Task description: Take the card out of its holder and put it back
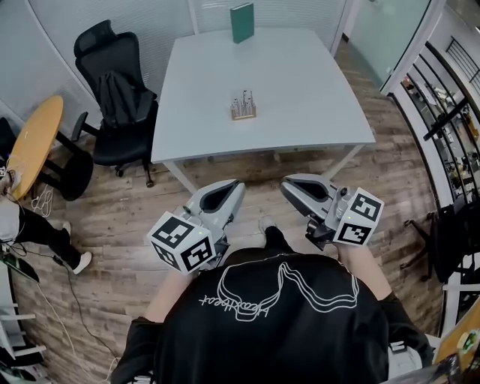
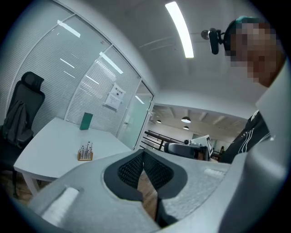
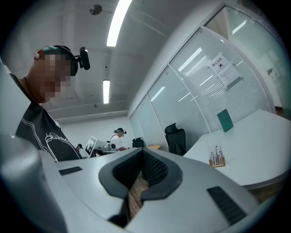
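While the wooden holder [image 1: 243, 107] is sitting near the middle of the white counter [image 1: 300, 112], its contents are showing only as thin pale uprights. They are too small to say whether a card is among them. A green slab [image 1: 241, 22] is standing on end at the counter's far edge, plain-faced, and whether it is a book or a case is not showing.

Both grippers are hanging level short of the counter's near edge, over the wood floor [image 1: 112, 225], well apart from the holder. The left gripper [image 1: 234, 186] is pressing its dark ribbed fingers [image 2: 131, 169] together at the tips with nothing between them. The right gripper [image 1: 289, 184] is doing the same with its fingers [image 3: 154, 169]. In each gripper view the grey gripper body is covering the counter's near part.

A paper notice [image 2: 116, 96] is hanging on the glass wall beyond the counter, its print too small to read. The person's black shirt [image 1: 270, 330] is carrying a white line drawing with a cursive word that is not reading clearly. A black office chair [image 1: 116, 90] is standing at the counter's left side.
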`<state>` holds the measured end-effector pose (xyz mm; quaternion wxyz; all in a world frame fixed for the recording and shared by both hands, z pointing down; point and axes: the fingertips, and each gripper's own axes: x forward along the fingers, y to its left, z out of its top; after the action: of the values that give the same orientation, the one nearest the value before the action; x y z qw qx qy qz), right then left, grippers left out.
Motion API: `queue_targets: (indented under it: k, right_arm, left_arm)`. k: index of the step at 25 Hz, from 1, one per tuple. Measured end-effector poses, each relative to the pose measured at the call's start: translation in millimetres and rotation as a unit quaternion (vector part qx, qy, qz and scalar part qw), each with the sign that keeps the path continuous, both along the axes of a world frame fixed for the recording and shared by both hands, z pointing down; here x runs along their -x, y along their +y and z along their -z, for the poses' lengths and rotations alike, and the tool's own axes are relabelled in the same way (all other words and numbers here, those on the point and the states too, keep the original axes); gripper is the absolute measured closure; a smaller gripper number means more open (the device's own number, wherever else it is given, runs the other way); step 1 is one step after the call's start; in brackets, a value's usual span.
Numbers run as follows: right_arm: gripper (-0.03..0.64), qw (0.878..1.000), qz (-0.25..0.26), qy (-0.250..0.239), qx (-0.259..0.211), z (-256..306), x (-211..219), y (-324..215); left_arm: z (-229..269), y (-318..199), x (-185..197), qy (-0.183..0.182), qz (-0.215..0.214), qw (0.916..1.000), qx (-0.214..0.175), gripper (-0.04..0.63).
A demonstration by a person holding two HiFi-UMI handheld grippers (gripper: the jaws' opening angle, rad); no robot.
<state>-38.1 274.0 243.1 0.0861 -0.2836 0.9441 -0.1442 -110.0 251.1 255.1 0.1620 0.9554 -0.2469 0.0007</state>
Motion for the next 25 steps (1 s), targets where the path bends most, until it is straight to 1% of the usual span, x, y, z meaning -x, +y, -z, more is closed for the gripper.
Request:
queue_targets:
  k: [4, 8, 12, 15, 19, 22, 25]
  right_arm:
    - [0.607, 1.0, 0.004, -0.011, 0.01, -4.8, -14.3, -24.0]
    - [0.607, 1.0, 0.016, -0.014, 0.02, -12.4, -34.7, -57.0]
    - [0.607, 0.998, 0.037, -0.028, 0.04, -21.8, -52.1, -105.0]
    - [0.607, 0.997, 0.053, -0.028, 0.053, -28.3, -63.9, -145.3]
    - [0.607, 0.995, 0.068, -0.03, 0.063, -30.6, -87.1, -193.9]
    - [0.607, 0.995, 0.078, -0.019, 0.058, -35.9, -104.9, -225.7]
    - [0.607, 0.994, 0.091, 0.007, 0.055, -46.2, -113.2, -249.7]
  left_arm:
    - [-4.7, -20.9, -13.1, -0.009, 0.005, 0.9999, 0.009, 0.581]
    - [-15.1, -52.0, -31.9, -0.019, 0.017, 0.9993, 0.028, 0.581]
    - [-27.3, -96.4, -49.6, -0.032, 0.033, 0.9976, 0.052, 0.581]
    - [-36.7, -135.2, -60.5, -0.039, 0.044, 0.9961, 0.066, 0.581]
    - [-40.8, -181.2, -78.9, -0.048, 0.063, 0.994, 0.076, 0.581]
    - [-46.6, -212.8, -95.3, -0.056, 0.076, 0.9924, 0.079, 0.581]
    - [-53.4, -236.4, -104.7, -0.06, 0.088, 0.9905, 0.086, 0.581]
